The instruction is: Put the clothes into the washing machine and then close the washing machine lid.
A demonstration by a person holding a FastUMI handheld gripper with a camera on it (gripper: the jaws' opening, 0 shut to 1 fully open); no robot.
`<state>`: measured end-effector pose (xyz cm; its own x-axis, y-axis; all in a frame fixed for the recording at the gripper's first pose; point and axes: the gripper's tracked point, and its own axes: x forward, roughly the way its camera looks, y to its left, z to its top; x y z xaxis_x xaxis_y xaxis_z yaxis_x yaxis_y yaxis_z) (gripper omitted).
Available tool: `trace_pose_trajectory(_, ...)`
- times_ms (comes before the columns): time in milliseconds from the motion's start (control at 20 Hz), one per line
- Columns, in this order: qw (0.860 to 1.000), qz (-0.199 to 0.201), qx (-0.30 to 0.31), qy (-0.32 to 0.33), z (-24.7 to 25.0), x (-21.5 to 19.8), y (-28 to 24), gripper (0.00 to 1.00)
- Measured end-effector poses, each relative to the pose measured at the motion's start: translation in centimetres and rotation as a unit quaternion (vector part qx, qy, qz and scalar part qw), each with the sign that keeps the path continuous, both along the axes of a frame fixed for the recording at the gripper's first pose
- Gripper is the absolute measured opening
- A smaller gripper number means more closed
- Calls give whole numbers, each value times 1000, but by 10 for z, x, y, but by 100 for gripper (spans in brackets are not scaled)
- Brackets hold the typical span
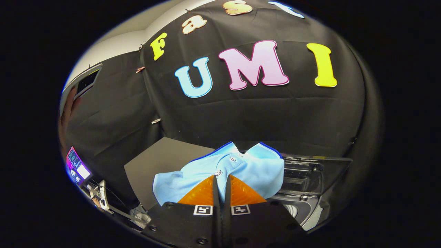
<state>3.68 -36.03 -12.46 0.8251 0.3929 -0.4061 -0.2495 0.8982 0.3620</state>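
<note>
Now: shirt pinched, drum off to the right

Jaws nearly closed, fingers [206, 194] pressed together on a fold of the light blue shirt [224, 168]; gripper [221, 187] clenched on fabric near the button placket. Shirt bunched just ahead of and around the fingertips, collar end pointing away toward the booth wall, long axis running left-right across the jaws, more cloth hanging to the left. Looks lifted off the grey tabletop [155, 158], though contact underneath hidden. Washing machine [306, 186] just beyond and to the right, lid [324, 160] raised, opening dark. Judged next: carry rightward and forward over the opening before release. Loose left flap could catch the rim.
</note>
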Motion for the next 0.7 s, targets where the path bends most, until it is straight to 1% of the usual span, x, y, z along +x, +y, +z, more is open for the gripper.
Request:
trace_pose_trajectory(200, 1000, -15, -9, 7, -12, -7, -15, 5)
trace_pose_trajectory(500, 998, -41, -32, 21, -35, -6, -46, 5)
trace_pose_trajectory(700, 997, -57, -34, 38, -52, -6, -64, 5)
